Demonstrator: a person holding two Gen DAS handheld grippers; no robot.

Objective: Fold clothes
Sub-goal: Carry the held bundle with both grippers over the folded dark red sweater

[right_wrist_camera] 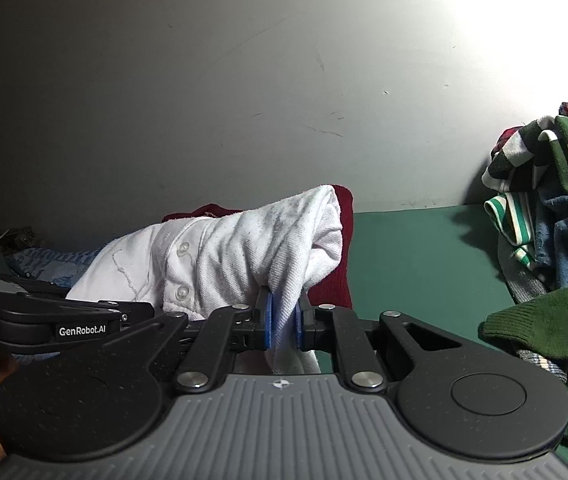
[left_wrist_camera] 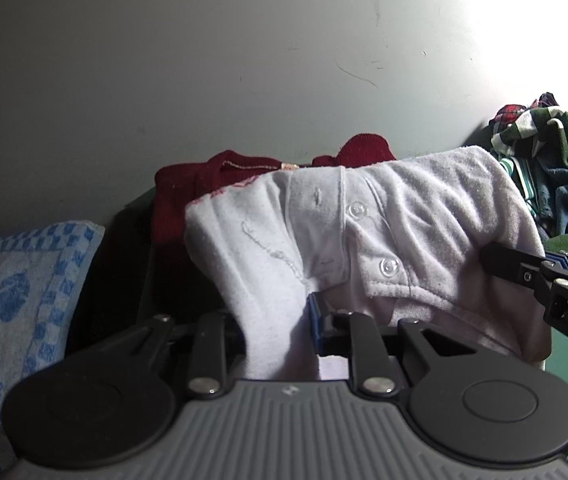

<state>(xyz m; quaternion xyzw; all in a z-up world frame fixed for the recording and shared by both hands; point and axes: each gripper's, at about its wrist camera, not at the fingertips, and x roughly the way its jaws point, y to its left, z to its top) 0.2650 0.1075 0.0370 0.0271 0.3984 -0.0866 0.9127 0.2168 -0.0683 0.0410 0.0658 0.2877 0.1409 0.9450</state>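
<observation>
Between the two grippers hangs a white shirt (left_wrist_camera: 324,232), soft piqué cotton with clear plastic snap buttons, bunched and sagging in loose ridges. Left gripper (left_wrist_camera: 280,320) pinches one fold of it, narrow; right gripper (right_wrist_camera: 284,320) clamps another between blue pads. Behind sits a dark red knit garment (left_wrist_camera: 204,184) on the green surface (right_wrist_camera: 416,248). Right of it, a rumpled pile of green and striped clothes (right_wrist_camera: 556,220); far left, a blue patterned towel (left_wrist_camera: 16,280).
</observation>
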